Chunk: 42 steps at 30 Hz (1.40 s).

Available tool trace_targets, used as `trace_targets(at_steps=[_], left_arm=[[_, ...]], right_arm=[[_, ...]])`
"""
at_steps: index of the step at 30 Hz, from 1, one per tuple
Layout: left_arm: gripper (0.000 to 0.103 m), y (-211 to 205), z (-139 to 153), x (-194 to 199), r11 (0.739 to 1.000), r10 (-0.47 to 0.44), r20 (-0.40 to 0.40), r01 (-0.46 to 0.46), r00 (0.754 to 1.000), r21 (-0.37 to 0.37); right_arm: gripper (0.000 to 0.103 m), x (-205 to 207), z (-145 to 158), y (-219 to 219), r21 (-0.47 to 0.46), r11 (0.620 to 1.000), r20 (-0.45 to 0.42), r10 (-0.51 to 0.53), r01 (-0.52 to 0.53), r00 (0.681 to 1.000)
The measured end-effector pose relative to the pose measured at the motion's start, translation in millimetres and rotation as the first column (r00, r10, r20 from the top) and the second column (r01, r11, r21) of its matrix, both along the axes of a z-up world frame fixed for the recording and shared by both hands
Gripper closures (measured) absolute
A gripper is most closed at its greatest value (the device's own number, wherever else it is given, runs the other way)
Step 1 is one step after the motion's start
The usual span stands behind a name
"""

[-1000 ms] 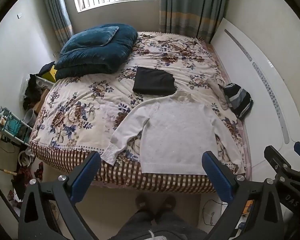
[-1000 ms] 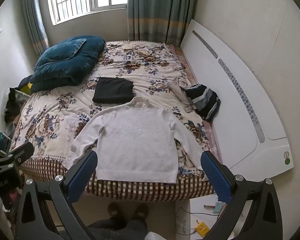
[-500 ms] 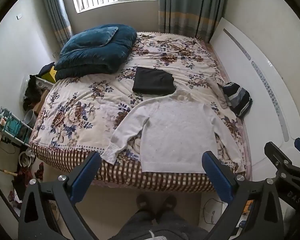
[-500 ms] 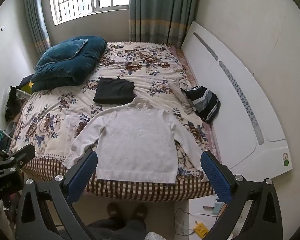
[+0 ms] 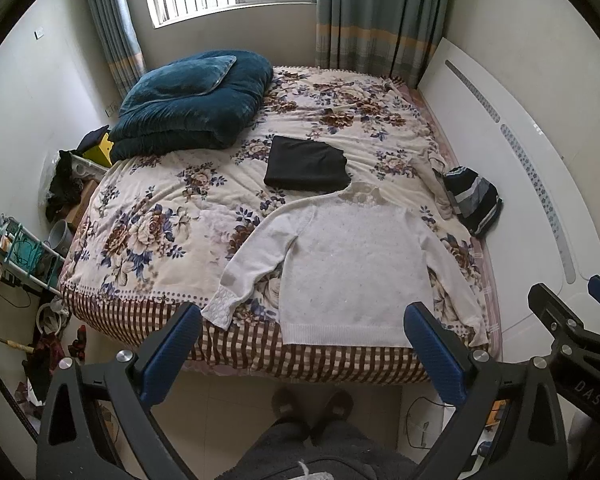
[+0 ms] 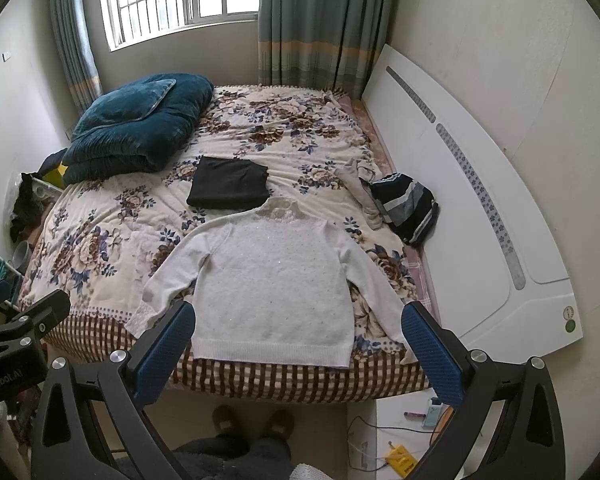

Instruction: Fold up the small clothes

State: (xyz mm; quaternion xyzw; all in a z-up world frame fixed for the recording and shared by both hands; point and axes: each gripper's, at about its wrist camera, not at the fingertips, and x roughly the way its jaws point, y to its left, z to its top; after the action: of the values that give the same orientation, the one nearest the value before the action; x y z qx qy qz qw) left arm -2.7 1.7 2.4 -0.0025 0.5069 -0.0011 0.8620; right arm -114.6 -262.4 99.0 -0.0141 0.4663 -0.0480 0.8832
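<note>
The white knitted long-sleeved sweater [image 5: 352, 268] lies spread flat at the near edge of the floral-quilted bed [image 5: 168, 216], just below a folded black garment [image 5: 306, 164]. It looks soft, light and floppy; the cuffs or hem corners look best to pinch. The left gripper [image 5: 300, 344] and right gripper [image 6: 296, 340] hover apart, empty. Only the right view shows the floor clutter under the white headboard [image 6: 480, 240].

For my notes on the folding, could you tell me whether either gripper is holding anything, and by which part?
Nothing is held. The left gripper and right gripper are both open above the floor, short of the white sweater lying flat on the bed.
</note>
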Motion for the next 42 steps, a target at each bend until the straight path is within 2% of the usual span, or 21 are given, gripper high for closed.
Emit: trace_targets(at_steps=[20, 24, 39, 42], left_arm=[[0.0, -6, 9, 0, 1.0, -0.001, 0.007, 0.001, 1.0, -0.002], [0.0, -8, 12, 0, 1.0, 0.0, 0.009, 0.0, 1.0, -0.001], [0.0, -7, 12, -2, 1.0, -0.003, 0.016, 0.003, 1.0, -0.003], [0.0, -9, 20, 7, 1.0, -0.003, 0.015, 0.003, 1.0, -0.004]], right_arm=[[0.0, -3, 0, -3, -0.002, 1.0, 0.008, -0.001, 0.001, 1.0], [0.0, -1, 10, -5, -0.004, 1.0, 0.01, 0.003, -0.003, 1.0], [0.0, 0, 12, -4, -0.006, 1.0, 0.015, 0.004, -0.004, 1.0], [0.0, 0, 12, -4, -0.005, 1.0, 0.015, 0.005, -0.005, 1.0]])
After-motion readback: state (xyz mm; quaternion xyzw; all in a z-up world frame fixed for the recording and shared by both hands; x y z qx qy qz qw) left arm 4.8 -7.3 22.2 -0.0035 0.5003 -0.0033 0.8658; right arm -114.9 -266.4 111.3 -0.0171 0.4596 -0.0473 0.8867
